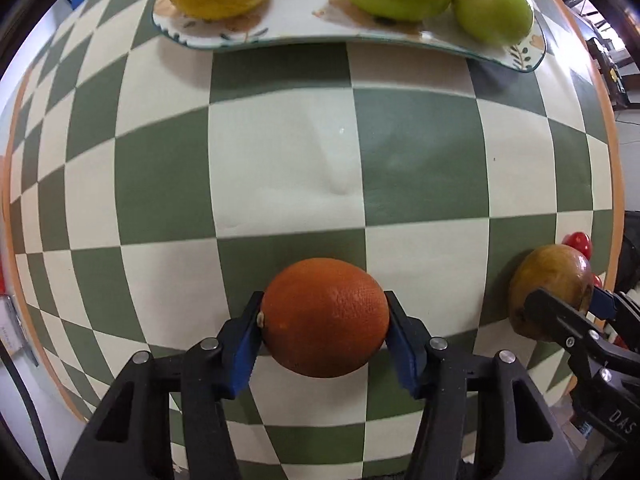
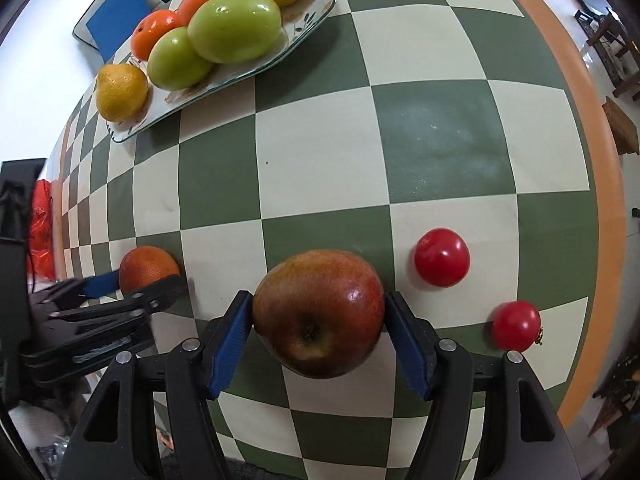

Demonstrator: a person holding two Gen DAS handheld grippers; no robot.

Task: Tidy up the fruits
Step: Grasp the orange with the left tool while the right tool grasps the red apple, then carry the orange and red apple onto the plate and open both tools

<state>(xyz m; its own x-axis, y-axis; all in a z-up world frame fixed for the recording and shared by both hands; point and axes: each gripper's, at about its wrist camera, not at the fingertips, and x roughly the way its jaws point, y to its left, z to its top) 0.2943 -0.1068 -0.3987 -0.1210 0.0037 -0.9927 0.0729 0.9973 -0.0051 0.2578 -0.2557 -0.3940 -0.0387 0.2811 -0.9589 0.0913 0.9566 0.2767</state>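
An orange (image 1: 324, 320) rests on the green-and-cream checked tablecloth (image 1: 280, 160), and my left gripper (image 1: 324, 304) is shut on it, a blue pad pressing each side. Just to its right lies a red-yellow apple (image 2: 318, 312), gripped the same way by my right gripper (image 2: 318, 300). The right wrist view catches the left gripper (image 2: 132, 284) around the orange (image 2: 148, 266) at the left edge. Two red tomatoes (image 2: 442, 257) (image 2: 516, 325) lie loose right of the apple. At the far side, a patterned plate (image 2: 256, 72) holds yellow lemons, green fruits and small orange fruits.
The table's orange border (image 2: 600, 184) curves along the right, with floor and furniture beyond. A blue-seated chair (image 2: 116, 12) stands behind the plate. A red bag (image 2: 42, 224) hangs off the left table edge. Bare cloth lies between the plate and both grippers.
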